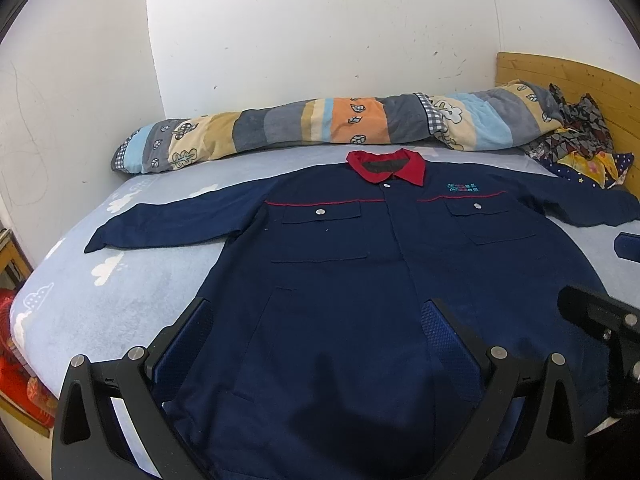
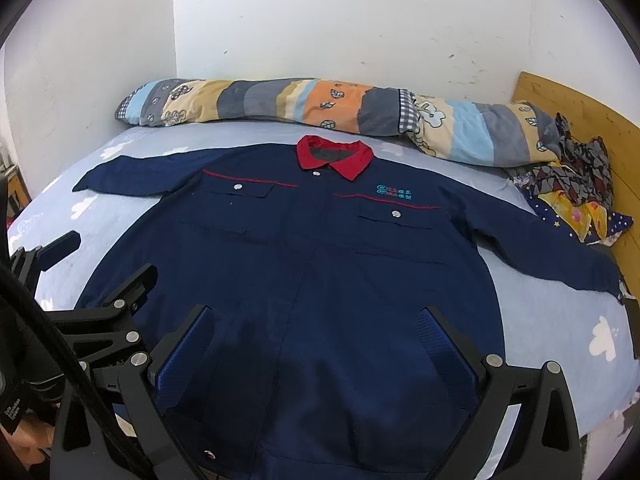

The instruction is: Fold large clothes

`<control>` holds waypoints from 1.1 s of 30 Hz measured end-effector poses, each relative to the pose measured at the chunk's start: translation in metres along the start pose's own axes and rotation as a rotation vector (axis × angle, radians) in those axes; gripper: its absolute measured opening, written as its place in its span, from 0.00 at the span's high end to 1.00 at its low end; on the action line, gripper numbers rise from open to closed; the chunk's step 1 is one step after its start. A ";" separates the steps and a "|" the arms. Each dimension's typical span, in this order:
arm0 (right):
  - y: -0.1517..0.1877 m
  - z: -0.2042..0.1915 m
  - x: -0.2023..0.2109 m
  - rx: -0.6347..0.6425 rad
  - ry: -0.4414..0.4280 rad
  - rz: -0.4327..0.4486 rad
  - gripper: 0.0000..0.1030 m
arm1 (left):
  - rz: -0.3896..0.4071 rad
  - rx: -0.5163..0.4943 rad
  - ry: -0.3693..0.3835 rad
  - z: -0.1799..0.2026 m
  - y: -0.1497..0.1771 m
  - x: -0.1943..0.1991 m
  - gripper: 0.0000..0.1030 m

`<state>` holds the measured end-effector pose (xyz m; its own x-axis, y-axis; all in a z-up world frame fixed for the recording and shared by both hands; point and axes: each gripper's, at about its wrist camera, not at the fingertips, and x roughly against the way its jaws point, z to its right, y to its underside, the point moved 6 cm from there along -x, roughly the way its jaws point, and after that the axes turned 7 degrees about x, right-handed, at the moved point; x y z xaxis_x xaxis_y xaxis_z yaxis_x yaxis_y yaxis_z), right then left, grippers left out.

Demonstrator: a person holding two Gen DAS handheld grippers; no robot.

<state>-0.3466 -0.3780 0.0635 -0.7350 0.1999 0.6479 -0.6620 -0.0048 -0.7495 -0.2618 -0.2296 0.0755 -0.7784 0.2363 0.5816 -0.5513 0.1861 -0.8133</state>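
Observation:
A large navy work jacket (image 1: 340, 280) (image 2: 312, 264) with a red collar (image 1: 386, 166) (image 2: 335, 156) lies flat and face up on the bed, both sleeves spread out sideways. My left gripper (image 1: 318, 312) hovers open over the jacket's lower front, nothing between its blue-padded fingers. My right gripper (image 2: 316, 320) also stands open above the lower front, a little to the right. In the right wrist view the left gripper (image 2: 100, 284) shows at the lower left. The right gripper's black frame (image 1: 600, 320) appears at the right edge of the left wrist view.
The bed sheet (image 1: 120, 280) is pale blue with white clouds. A rolled striped quilt (image 1: 320, 124) lies along the white wall at the back. Crumpled patterned cloths (image 2: 576, 188) sit by the wooden headboard (image 2: 592, 120) on the right. Red items (image 1: 16, 360) lie beside the bed's left edge.

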 end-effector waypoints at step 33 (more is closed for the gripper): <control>0.121 0.528 -0.019 -1.247 0.074 0.172 0.02 | -0.045 -0.089 0.066 0.061 -0.058 -0.067 0.00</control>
<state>-0.4904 -0.8994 0.0321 -0.7612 0.3434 0.5502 0.0595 0.8817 -0.4681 -0.1957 -0.3149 0.0826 -0.7302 0.2876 0.6197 -0.5542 0.2813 -0.7835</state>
